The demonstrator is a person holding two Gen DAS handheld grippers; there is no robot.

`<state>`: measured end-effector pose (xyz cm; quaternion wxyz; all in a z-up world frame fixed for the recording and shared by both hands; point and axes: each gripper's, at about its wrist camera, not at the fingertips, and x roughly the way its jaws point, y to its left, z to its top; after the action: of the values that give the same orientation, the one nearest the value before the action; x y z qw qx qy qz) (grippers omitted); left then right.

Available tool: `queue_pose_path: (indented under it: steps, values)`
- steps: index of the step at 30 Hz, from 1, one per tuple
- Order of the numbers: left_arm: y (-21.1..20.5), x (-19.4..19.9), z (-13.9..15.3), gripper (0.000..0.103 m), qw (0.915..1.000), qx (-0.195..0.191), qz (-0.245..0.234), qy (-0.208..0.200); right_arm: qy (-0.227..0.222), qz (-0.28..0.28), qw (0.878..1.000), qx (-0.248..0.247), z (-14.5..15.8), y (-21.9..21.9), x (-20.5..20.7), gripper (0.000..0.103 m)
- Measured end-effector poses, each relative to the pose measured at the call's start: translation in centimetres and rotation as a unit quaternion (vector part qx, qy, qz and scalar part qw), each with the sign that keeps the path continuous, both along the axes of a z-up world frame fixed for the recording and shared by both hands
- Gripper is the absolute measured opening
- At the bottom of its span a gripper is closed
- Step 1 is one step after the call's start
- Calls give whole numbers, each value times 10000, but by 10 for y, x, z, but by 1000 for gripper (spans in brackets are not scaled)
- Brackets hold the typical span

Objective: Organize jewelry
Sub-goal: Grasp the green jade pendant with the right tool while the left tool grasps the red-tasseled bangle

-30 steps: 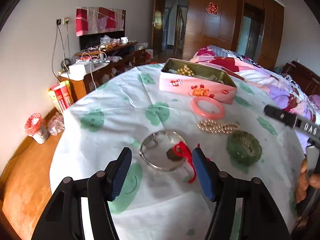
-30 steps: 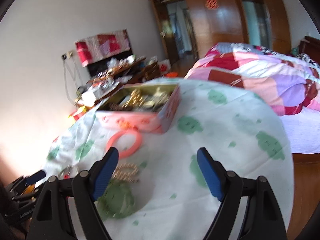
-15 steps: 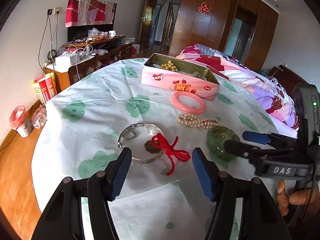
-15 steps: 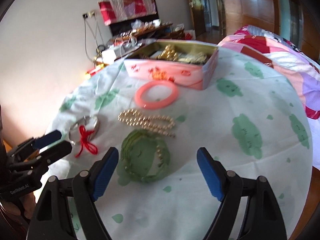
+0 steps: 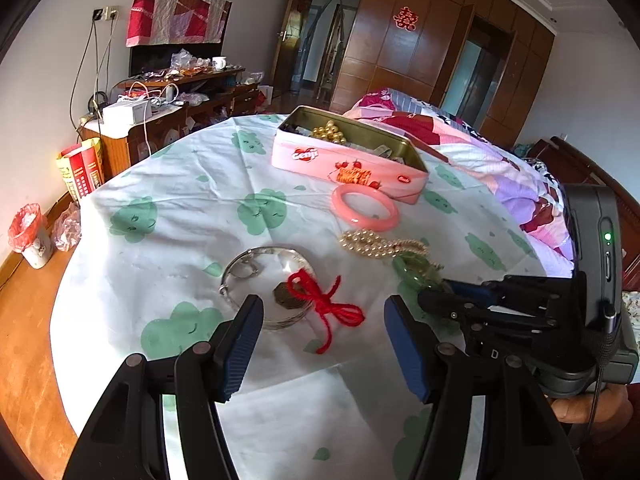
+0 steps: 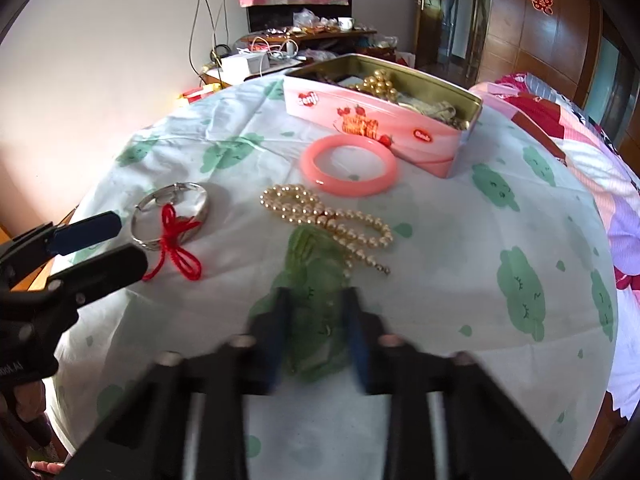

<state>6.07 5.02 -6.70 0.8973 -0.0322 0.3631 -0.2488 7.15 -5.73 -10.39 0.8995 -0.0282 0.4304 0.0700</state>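
Observation:
A green bangle [image 6: 316,280] lies on the tablecloth, and my right gripper [image 6: 316,320] has closed around its near side; its fingers are blurred. The bangle shows partly in the left wrist view [image 5: 416,272]. A pearl necklace [image 6: 328,220], a pink bangle [image 6: 348,166], a silver bangle [image 6: 172,216] and a red string bow [image 6: 176,248] lie nearby. A pink tin [image 6: 380,116] holding gold beads stands behind them. My left gripper [image 5: 320,336] is open and empty, just before the silver bangle [image 5: 264,280] and red bow [image 5: 324,304].
The round table [image 5: 180,184] has a white cloth with green prints. A bed [image 5: 500,168] lies beyond the right edge. A cluttered cabinet [image 5: 160,120] stands at the left wall, with a bin [image 5: 32,236] on the floor.
My right gripper has moved forward and down over the green bangle and its fingers have closed in on it. My left gripper stays open and has barely moved.

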Motion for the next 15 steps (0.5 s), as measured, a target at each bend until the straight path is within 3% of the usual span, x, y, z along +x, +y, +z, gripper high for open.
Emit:
queue_pose_path:
  steps: [1, 4, 7, 10, 14, 15]
  values:
    - [-2, -1, 1, 63, 10000, 0, -29, -15, -2, -2, 10000, 50, 0, -1, 1, 19]
    - [-8, -2, 2, 48, 9998, -8, -209, -29, -67, 15, 9984, 563, 4, -11, -1, 17]
    - [-15, 5, -1, 47, 9998, 127, -176, 52, -361, -14, 9928, 1140, 13, -24, -8, 17]
    - [-19, 15, -7, 47, 9995, 94, -79, 300, -645, -83, 9904, 1218, 22, -27, -12, 17]
    - [-28, 20, -11, 46, 9990, 312, 8, 314, -802, -93, 9888, 1253, 27, -28, -12, 17]
    - [-29, 20, -11, 33, 9989, 372, 29, 284, -793, -98, 9893, 1224, 25, -26, -10, 17]
